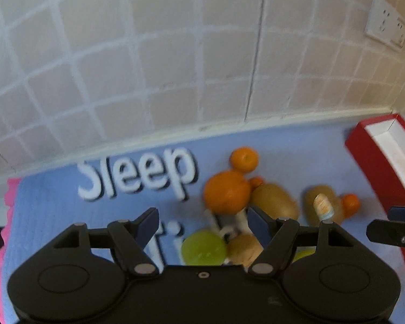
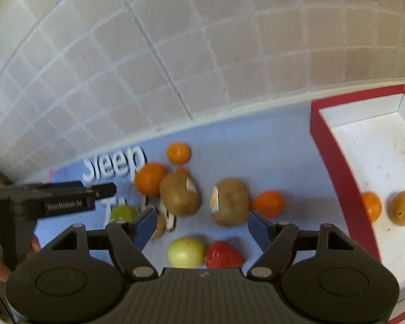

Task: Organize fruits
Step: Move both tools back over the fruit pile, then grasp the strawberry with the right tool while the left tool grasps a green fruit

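The left hand-held gripper point(image 1: 202, 222) has its jaws apart w/ nothing between the pads; it hangs over the fruit pile. Just in front of it lie a green fruit point(image 1: 203, 247) and a big orange point(image 1: 226, 192), w/ a kiwi point(image 1: 275, 201) touching the orange on the right.

The right hand-held gripper point(image 2: 202, 222) is also apart and empty. Near its fingers lie a pale yellow-green fruit point(image 2: 185, 252) and a strawberry point(image 2: 222, 255), touching each other. Farther out are two kiwis w/ stickers point(image 2: 230, 202) and a small orange point(image 2: 268, 204).

All this lies on a blue mat point(image 2: 256, 148) w/ white letters on the table. To the right stands a red box point(image 2: 334, 162); inside are one orange point(image 2: 371, 206) and one kiwi point(image 2: 403, 208). Behind is a tiled wall point(image 1: 175, 54).
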A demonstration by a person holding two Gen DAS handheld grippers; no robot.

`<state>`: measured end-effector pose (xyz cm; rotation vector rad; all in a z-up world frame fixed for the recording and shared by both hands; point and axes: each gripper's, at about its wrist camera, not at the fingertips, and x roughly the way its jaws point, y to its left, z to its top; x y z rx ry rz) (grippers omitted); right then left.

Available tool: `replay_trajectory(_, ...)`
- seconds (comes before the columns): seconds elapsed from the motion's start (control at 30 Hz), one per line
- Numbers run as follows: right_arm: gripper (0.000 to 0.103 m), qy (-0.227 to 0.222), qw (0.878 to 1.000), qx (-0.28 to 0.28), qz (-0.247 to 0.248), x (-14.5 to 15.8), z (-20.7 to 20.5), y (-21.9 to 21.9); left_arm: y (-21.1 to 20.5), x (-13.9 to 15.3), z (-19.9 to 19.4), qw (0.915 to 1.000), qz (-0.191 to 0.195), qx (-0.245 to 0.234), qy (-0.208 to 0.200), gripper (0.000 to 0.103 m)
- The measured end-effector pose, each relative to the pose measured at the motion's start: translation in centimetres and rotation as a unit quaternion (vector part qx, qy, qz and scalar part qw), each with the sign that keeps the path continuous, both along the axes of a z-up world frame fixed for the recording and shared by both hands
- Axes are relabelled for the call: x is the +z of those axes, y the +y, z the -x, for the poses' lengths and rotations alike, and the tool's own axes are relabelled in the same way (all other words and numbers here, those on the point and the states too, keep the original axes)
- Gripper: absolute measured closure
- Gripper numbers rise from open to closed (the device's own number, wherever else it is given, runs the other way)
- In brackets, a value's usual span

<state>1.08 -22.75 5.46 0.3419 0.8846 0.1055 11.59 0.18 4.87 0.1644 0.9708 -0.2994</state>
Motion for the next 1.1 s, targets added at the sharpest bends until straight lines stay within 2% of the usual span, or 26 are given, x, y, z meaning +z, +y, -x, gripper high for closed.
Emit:
replay_trajectory(0.17, 0.032, 0.011, 0.998, 0.037, 0.045, -3.5, 0.8, 1.0, 2.2, -2.3, 0.4, 0.9997, 0.010, -0.008, 0.021, 0.017)
replay_trajectory(0.33, 0.036, 0.020, 0.996, 0.068, 0.057, -5.8, 1.8, 1.0, 3.0, -4.1, 1.3, 0.9974, 0.003, -0.064, 0.034, 0.017)
replay_trajectory(0.47, 0.039, 0.017, 0.991, 0.096, 0.087, -6.8, 1.9, 1.7, 2.5, -5.2, 1.5, 0.9942, -0.008, -0.099, 0.042, 0.017)
replay_trajectory(0.73, 0.043, 0.011, 0.983, 0.133, 0.125, -7.9, 0.3, 2.9, 2.0, -6.4, 0.2, 0.9937, 0.005, -0.103, 0.044, 0.017)
replay_trajectory(0.8, 0.046, 0.015, 0.983, 0.136, 0.125, -8.3, -0.1, 2.9, 2.2, -6.8, -0.3, 0.9928, 0.011, -0.106, 0.055, 0.017)
replay_trajectory(0.9, 0.049, 0.010, 0.983, 0.138, 0.118, -8.7, -0.5, 2.6, 2.5, -7.8, -0.9, 0.9924, 0.008, -0.104, 0.065, 0.023)
replay_trajectory(1.03, 0.051, 0.003, 0.985, 0.141, 0.095, -8.7, -0.7, 1.8, 2.7, -7.9, -1.2, 0.9941, 0.026, -0.091, 0.053, 0.025)
replay_trajectory(1.07, 0.053, 0.001, 0.985, 0.145, 0.091, -8.7, -0.8, 1.7, 2.6, -7.9, -1.3, 0.9945, 0.027, -0.089, 0.047, 0.027)
replay_trajectory(1.1, 0.057, -0.001, 0.985, 0.149, 0.087, -8.7, -0.8, 1.6, 2.5, -7.9, -1.4, 0.9947, 0.029, -0.088, 0.043, 0.034)
